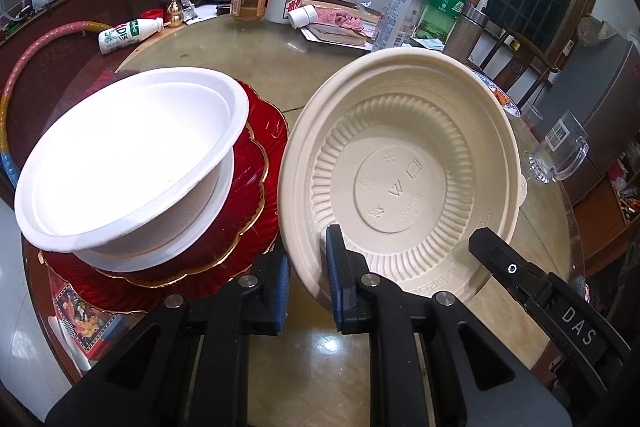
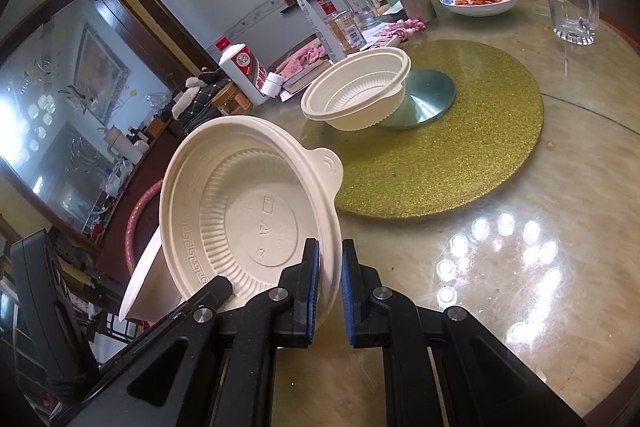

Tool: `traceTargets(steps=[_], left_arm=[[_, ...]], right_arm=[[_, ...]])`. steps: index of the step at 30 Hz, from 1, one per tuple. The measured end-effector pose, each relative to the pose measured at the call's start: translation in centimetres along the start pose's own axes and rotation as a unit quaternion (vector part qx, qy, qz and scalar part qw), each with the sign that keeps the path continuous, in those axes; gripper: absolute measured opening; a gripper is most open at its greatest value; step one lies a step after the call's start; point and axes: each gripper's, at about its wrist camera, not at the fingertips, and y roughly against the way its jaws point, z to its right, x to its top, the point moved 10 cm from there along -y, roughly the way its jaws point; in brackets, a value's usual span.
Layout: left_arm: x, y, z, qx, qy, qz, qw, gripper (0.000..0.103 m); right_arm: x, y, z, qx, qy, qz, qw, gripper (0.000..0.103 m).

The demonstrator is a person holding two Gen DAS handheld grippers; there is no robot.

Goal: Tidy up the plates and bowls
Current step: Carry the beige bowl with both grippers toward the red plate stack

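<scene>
Left gripper (image 1: 307, 269): pinched on the near rim of the cream lid (image 1: 404, 171), which is held tilted above the table (image 1: 320, 347).
Right gripper (image 2: 330, 287): clamped on the same lid's (image 2: 248, 215) rim, by the look of it.
White bowls (image 1: 124, 155): stacked on the red plate (image 1: 256, 195), just left of the lid.
Cream bowls (image 2: 356, 93): nested, tipped against the turntable hub (image 2: 428, 99), well apart.
</scene>
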Motion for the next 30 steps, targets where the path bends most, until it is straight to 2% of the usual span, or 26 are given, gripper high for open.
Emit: traceTargets(steps=[19, 30], left_arm=[[0.0, 0.6, -0.4, -0.023, -0.001, 0.003, 0.9997, 0.015], [-1.6, 0.4, 1.9, -0.072, -0.027, -0.018, 0.9969, 0.015]], right_arm=[[0.0, 0.8, -0.8, -0.010, 0.006, 0.012, 1.000, 0.010], [-1.0, 3.4, 0.9, -0.063, -0.008, 0.033, 0.997, 0.010]])
